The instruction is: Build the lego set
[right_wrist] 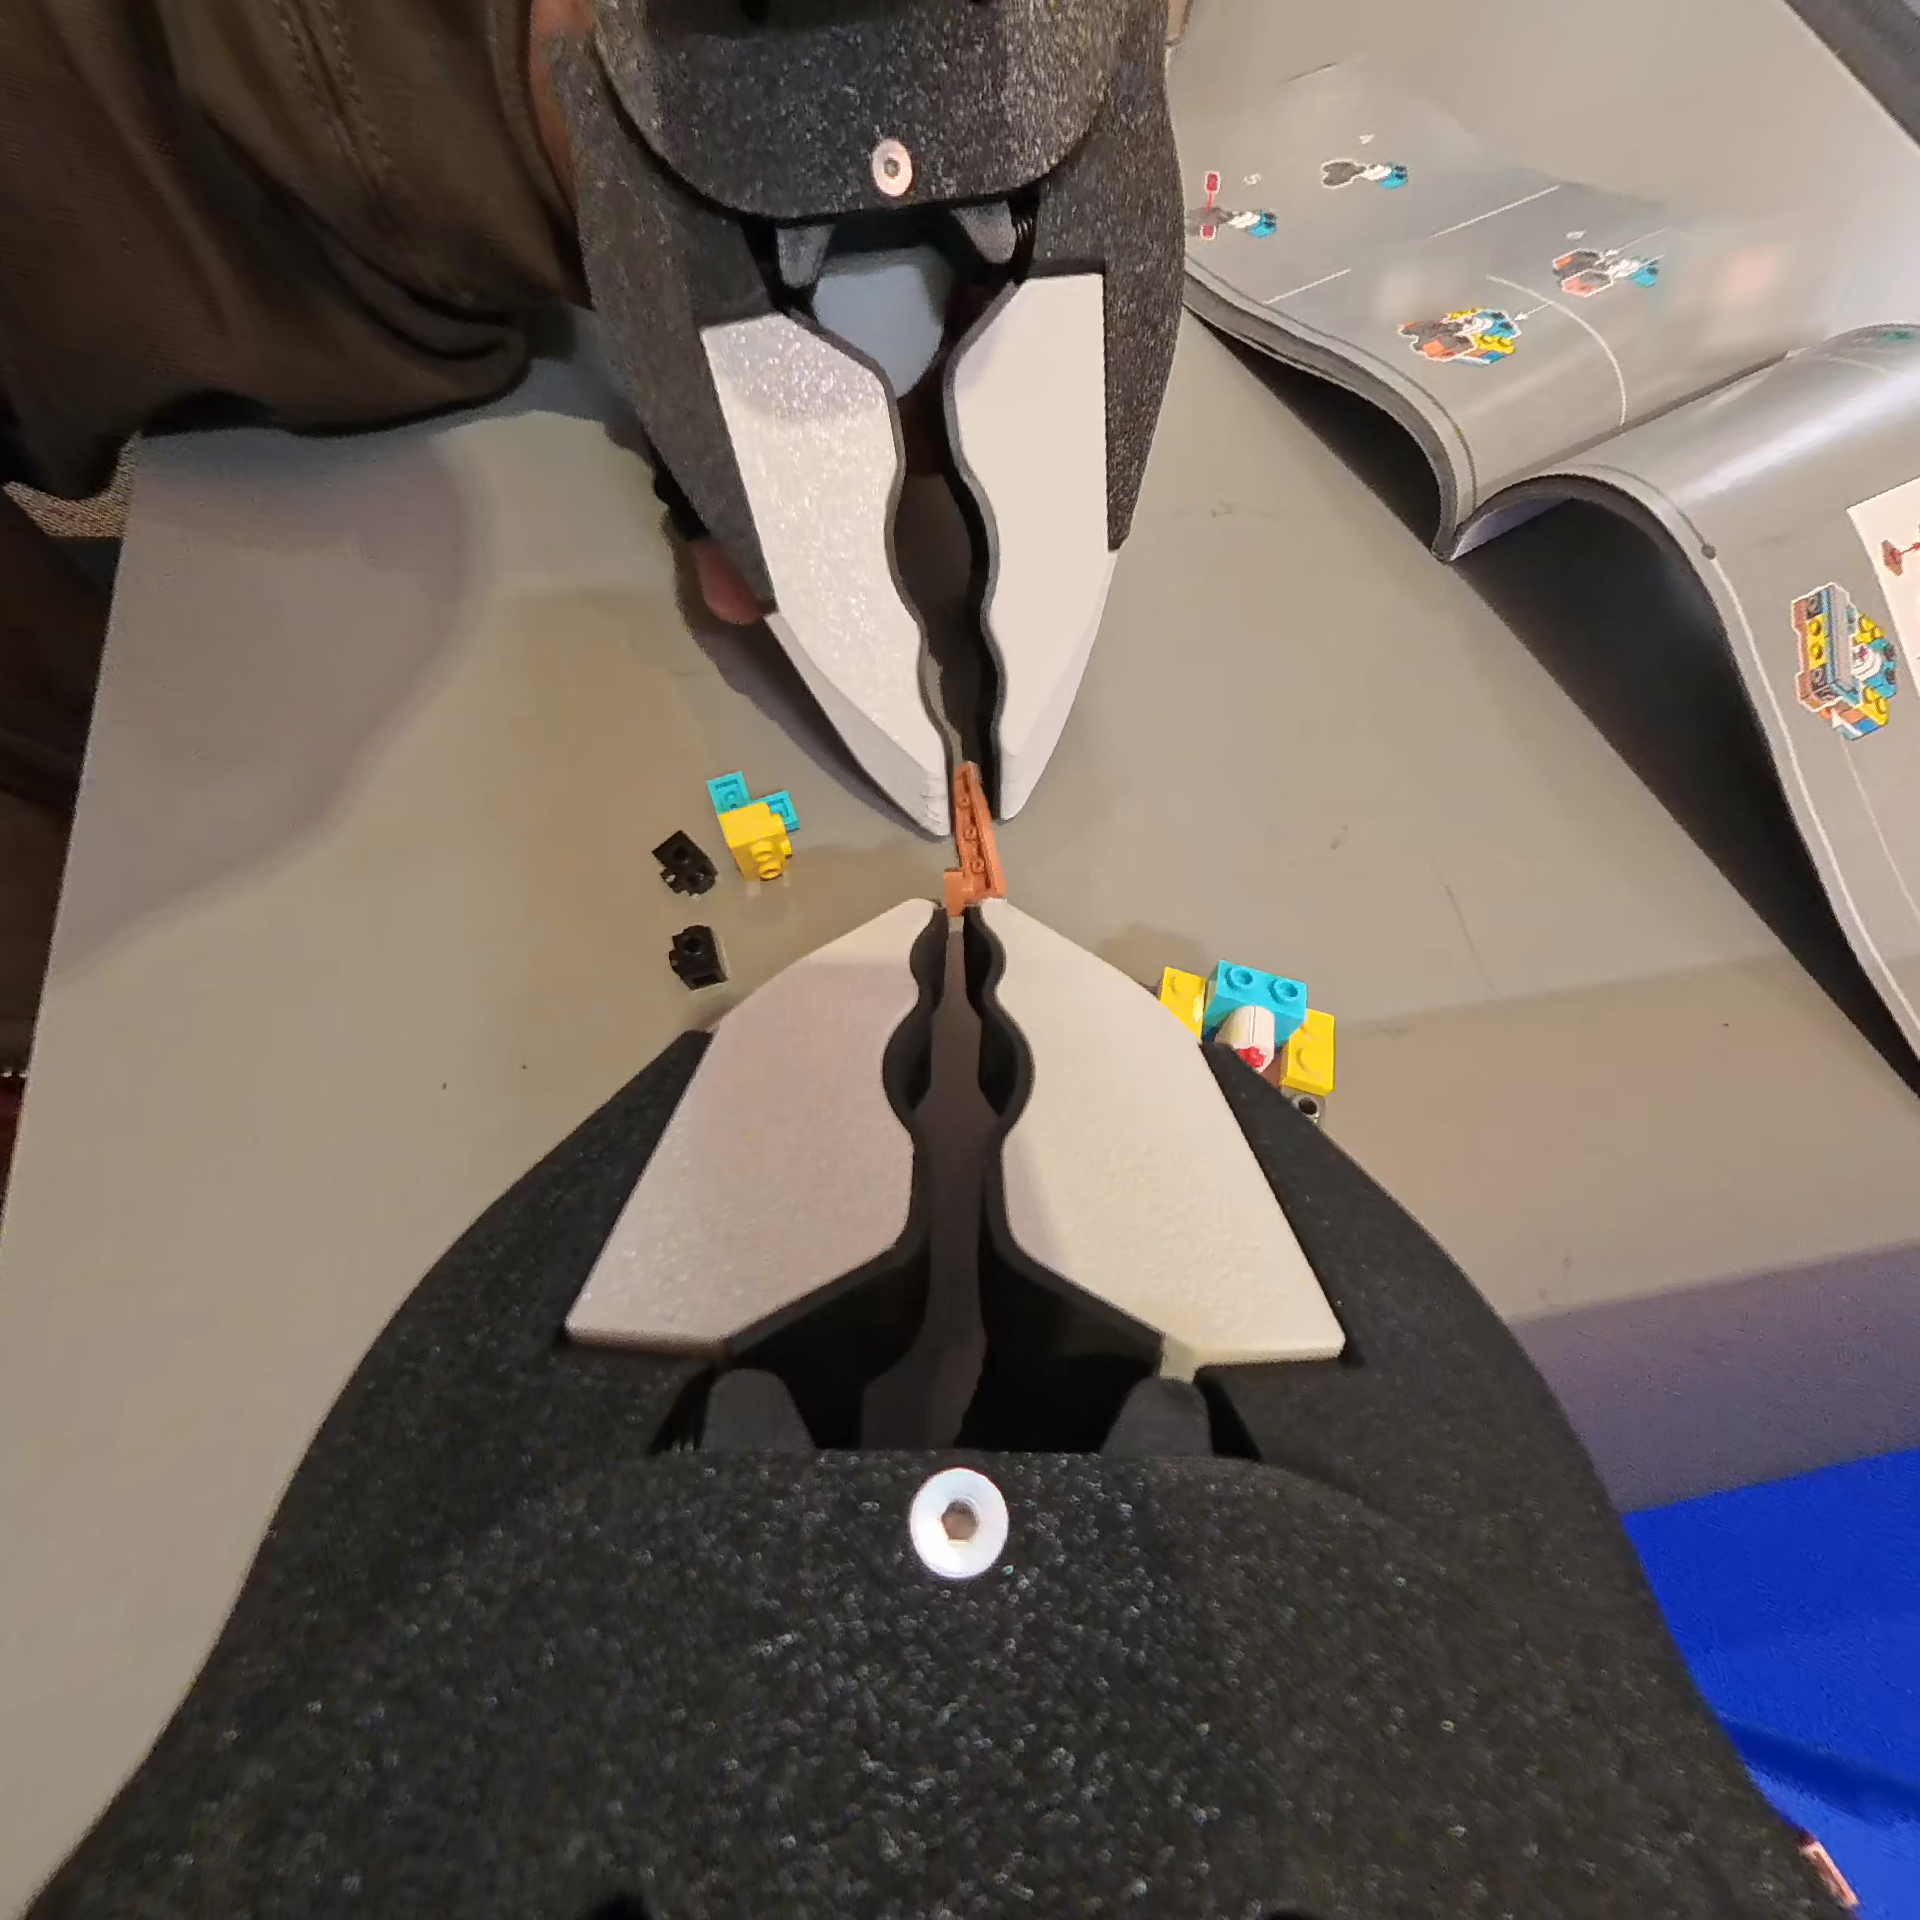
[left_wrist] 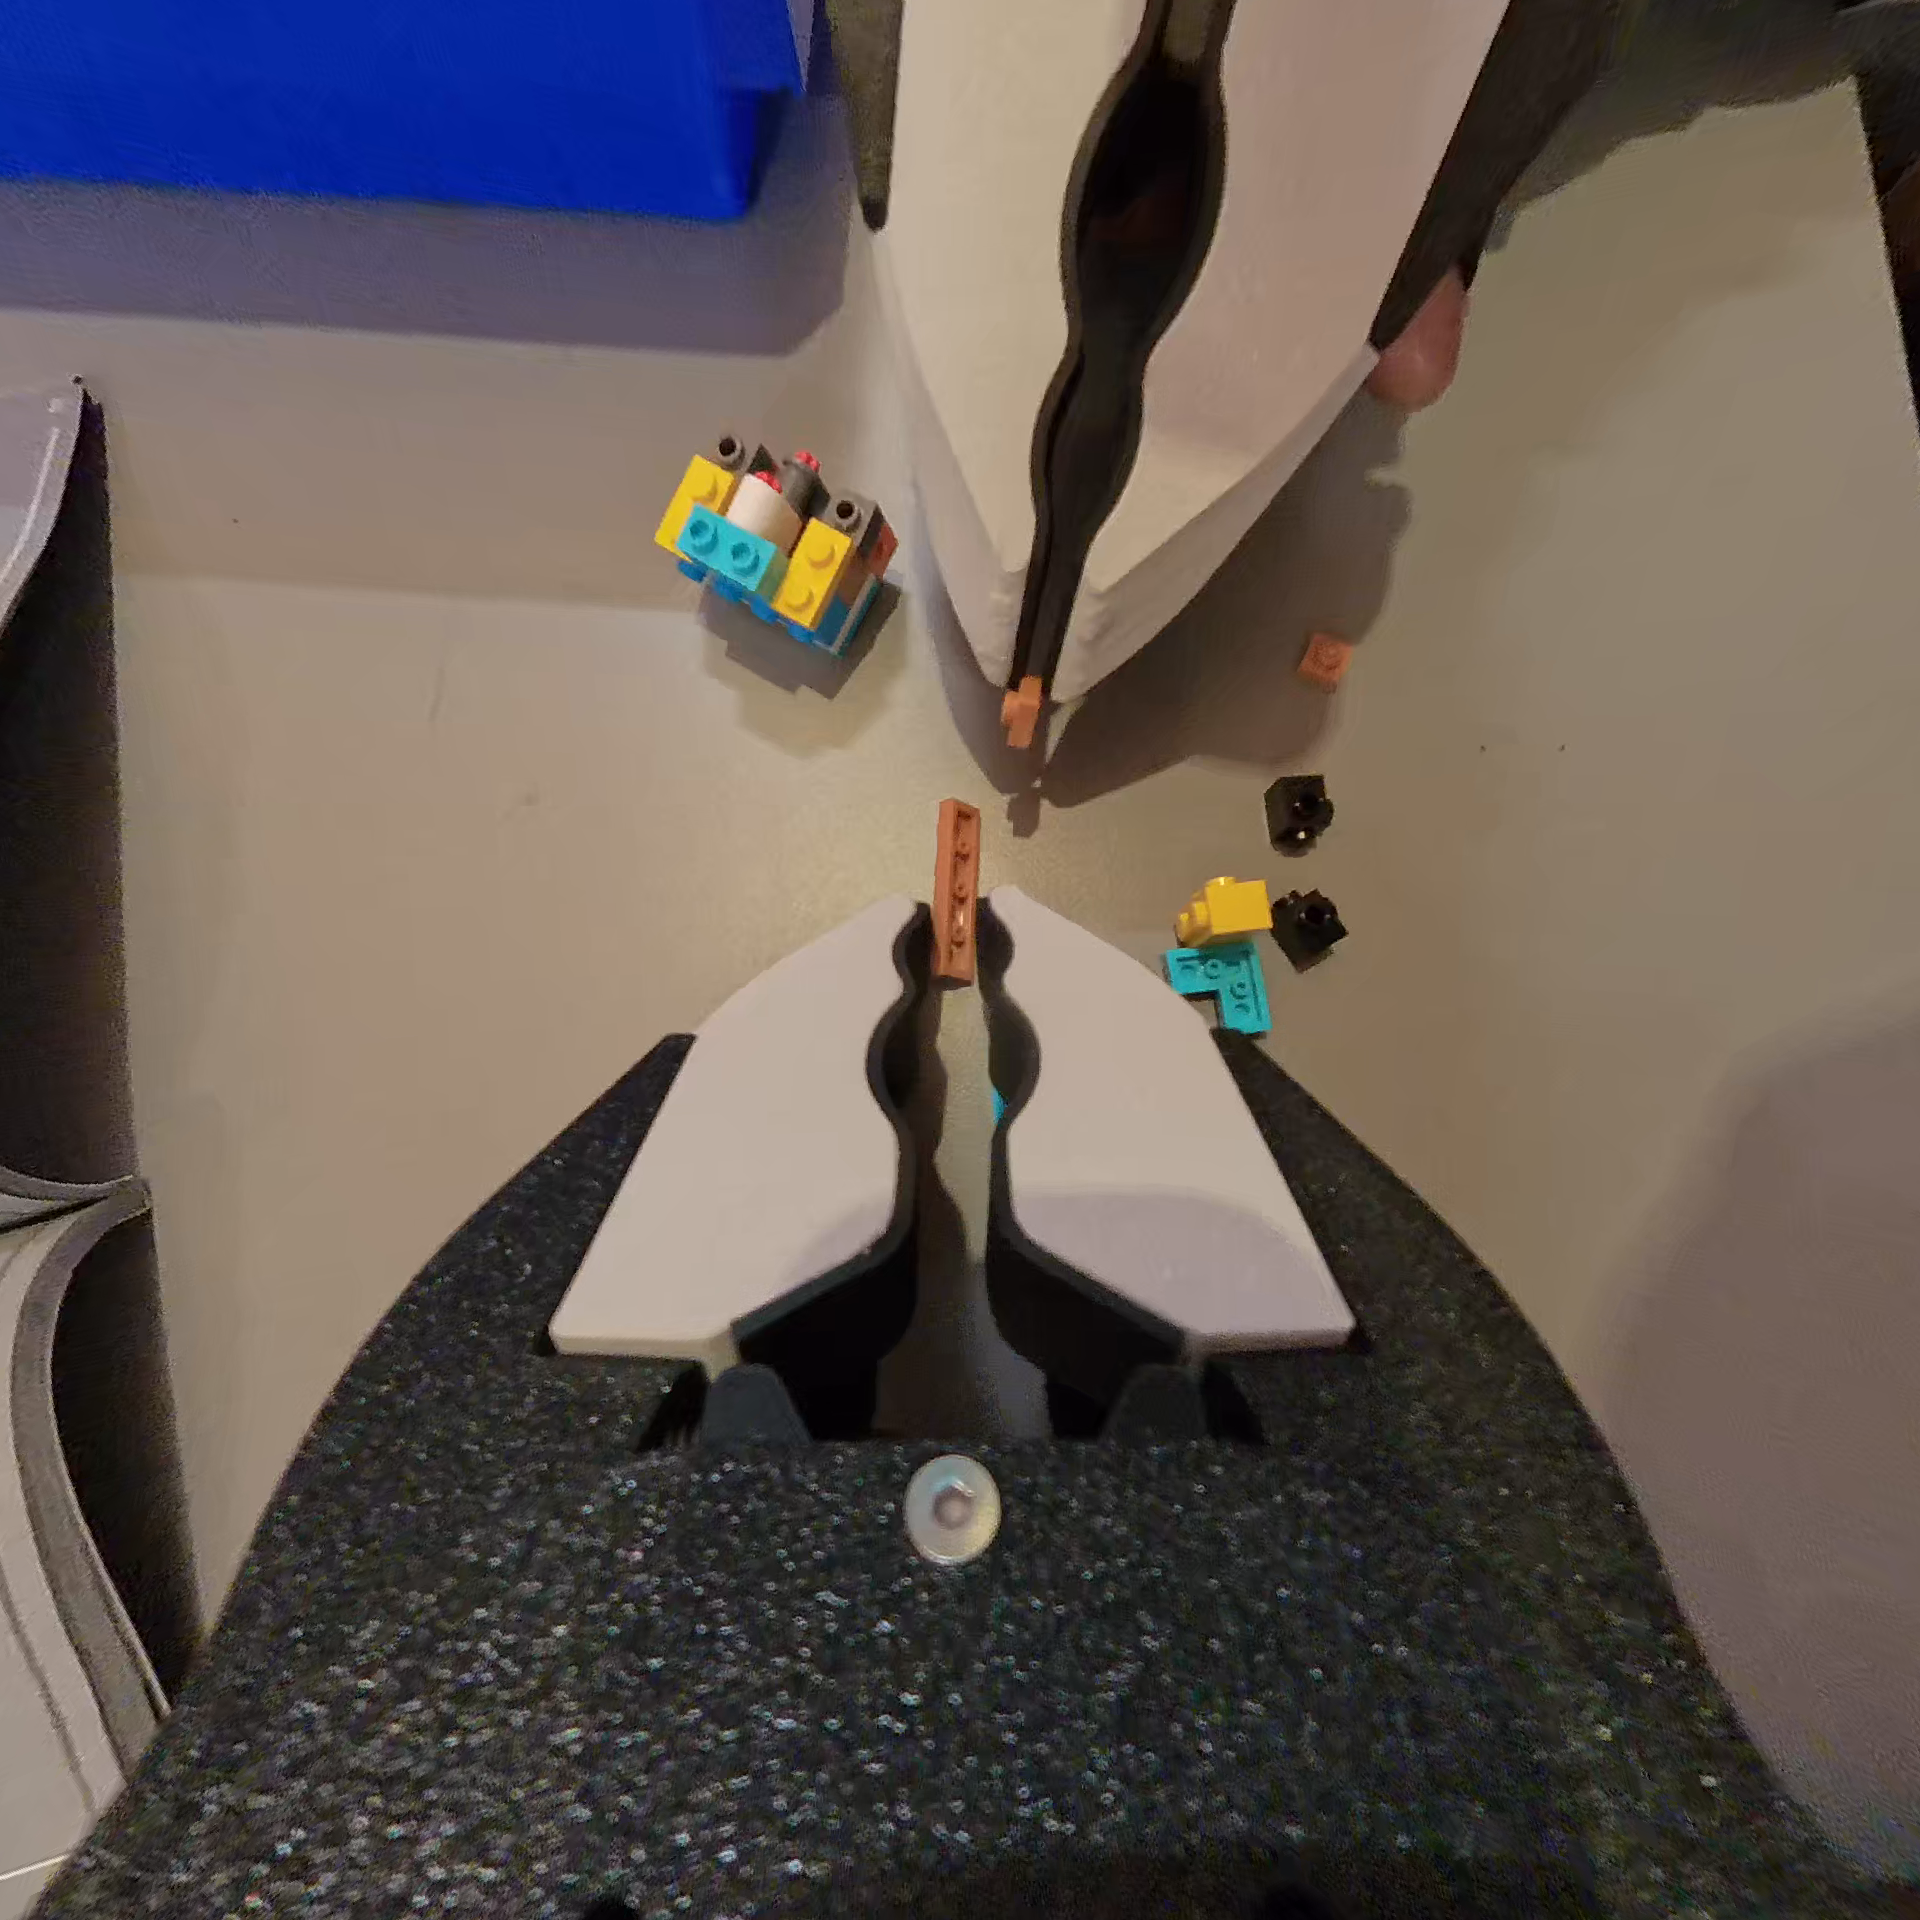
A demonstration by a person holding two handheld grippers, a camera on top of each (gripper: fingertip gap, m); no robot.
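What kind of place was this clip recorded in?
Probably an indoor desk or hobby workspace: a plain grey tabletop, an open instruction booklet and loose bricks beside a part-built model.

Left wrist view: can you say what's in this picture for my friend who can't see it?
The left gripper pinches a long brown Lego plate above a grey table, facing the right gripper, which holds a small orange piece. A half-built yellow and teal model sits behind, loose bricks to the right.
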